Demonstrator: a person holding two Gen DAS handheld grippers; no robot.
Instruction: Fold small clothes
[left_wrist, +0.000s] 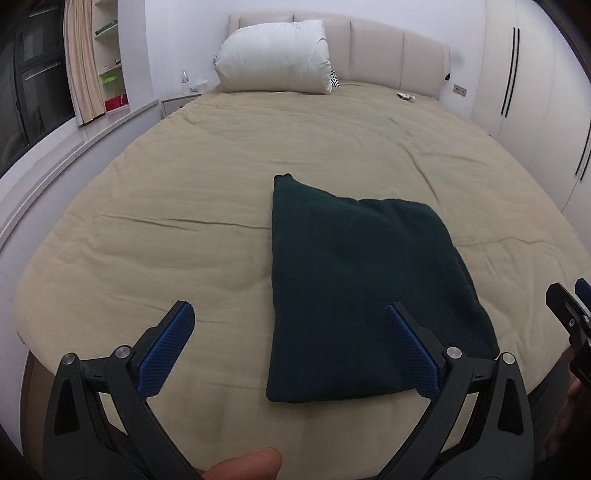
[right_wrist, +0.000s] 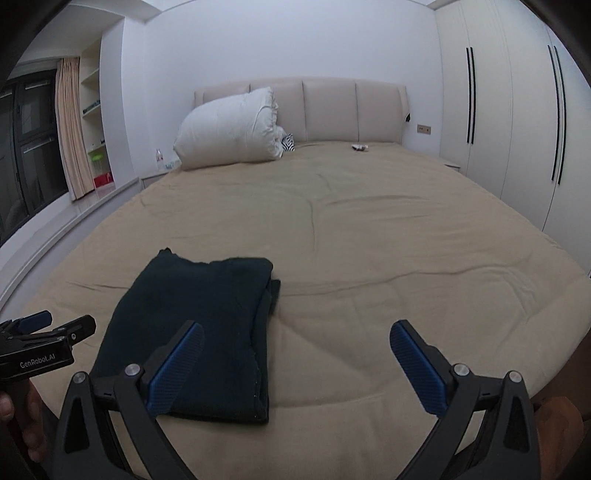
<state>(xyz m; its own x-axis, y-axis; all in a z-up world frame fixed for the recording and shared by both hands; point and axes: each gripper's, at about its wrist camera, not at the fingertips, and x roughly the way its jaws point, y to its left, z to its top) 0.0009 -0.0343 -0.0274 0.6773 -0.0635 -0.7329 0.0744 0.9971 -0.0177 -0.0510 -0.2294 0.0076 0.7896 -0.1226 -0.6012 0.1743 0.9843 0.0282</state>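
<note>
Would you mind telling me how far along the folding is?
Done: the dark green garment lies folded into a compact rectangle on the beige bedspread. In hand: nothing; the left tool and right tool are open and empty. Left: no unfolded clothes are in view.

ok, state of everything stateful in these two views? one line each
dark green garment: folded into a flat rectangle, lying on the bed, nothing gripping it
left tongs: open, empty, above the garment's near edge
right tongs: open wide, empty, left finger over the garment's right side
bed cover: spread flat, lightly creased
white pillow: propped against the headboard
wardrobe doors: closed
curtain: drawn aside
</note>
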